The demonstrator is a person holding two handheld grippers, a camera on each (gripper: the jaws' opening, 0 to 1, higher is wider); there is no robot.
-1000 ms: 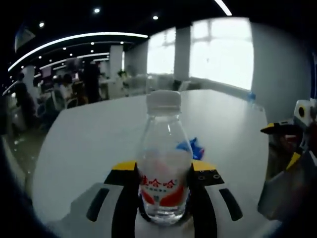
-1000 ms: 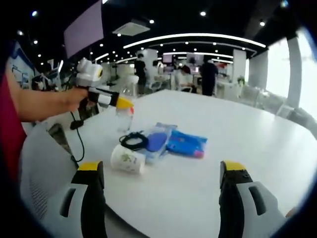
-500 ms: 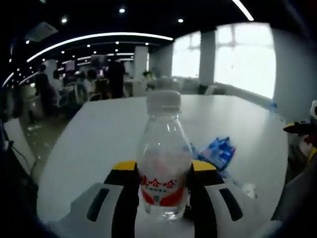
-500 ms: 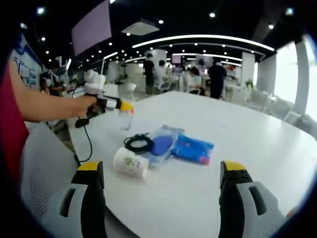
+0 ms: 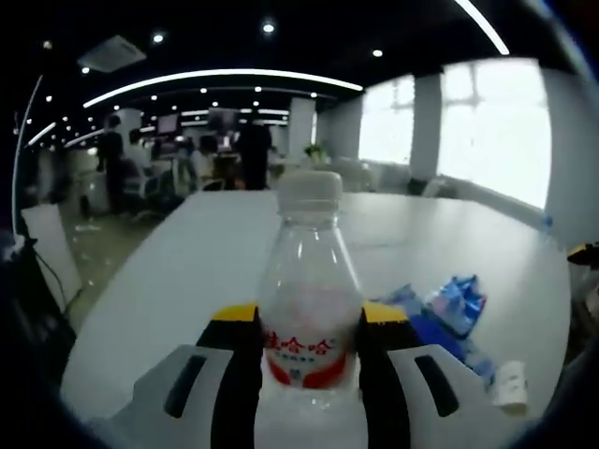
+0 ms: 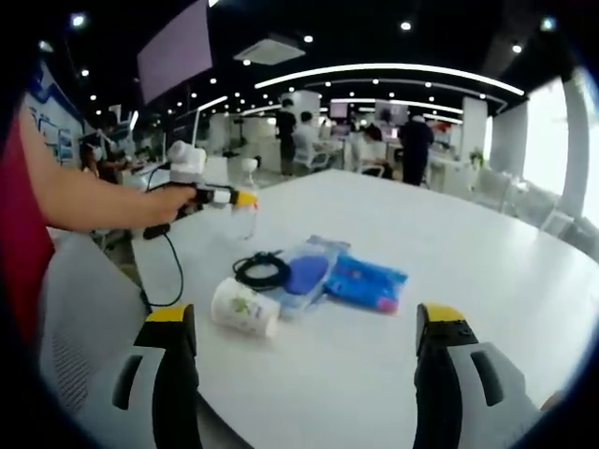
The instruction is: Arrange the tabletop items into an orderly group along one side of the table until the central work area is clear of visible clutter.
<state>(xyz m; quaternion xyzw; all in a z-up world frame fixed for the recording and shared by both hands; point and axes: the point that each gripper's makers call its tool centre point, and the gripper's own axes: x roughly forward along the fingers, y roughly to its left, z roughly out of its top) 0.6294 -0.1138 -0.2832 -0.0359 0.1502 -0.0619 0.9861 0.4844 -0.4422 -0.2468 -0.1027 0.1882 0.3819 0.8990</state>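
Left hand-held gripper (image 5: pixel 309 360) closed around a small water bottle (image 5: pixel 309 309), one yellow-tipped jaw on each side of the red label, low on the body; held low probably so that the bottle remains upright and does not swing while carried; white cap on, so no risk of spilling; cannot tell if the base touches the white worktop (image 5: pixel 187 271) or hangs just above it. Same hand-held gripper seen from the right gripper view at the far left edge of the worktop, in a person's hand (image 6: pixel 168 203), bottle under the yellow tips; likely chosen as the side for the orderly group, or a step toward it.

Right hand-held gripper (image 6: pixel 304 351) wide apart and holding nothing, above the near part of the worktop, facing the clutter; seemingly kept ready for the next pick.

Farther out, in the central area: a paper cup (image 6: pixel 244 307) lying on its side; just beside it a coiled black cable (image 6: pixel 262 269) resting on a pale blue pouch (image 6: pixel 304 273); touching that, a darker blue packet (image 6: pixel 367 280). All close together but not aligned, so much of the task judged not yet done.
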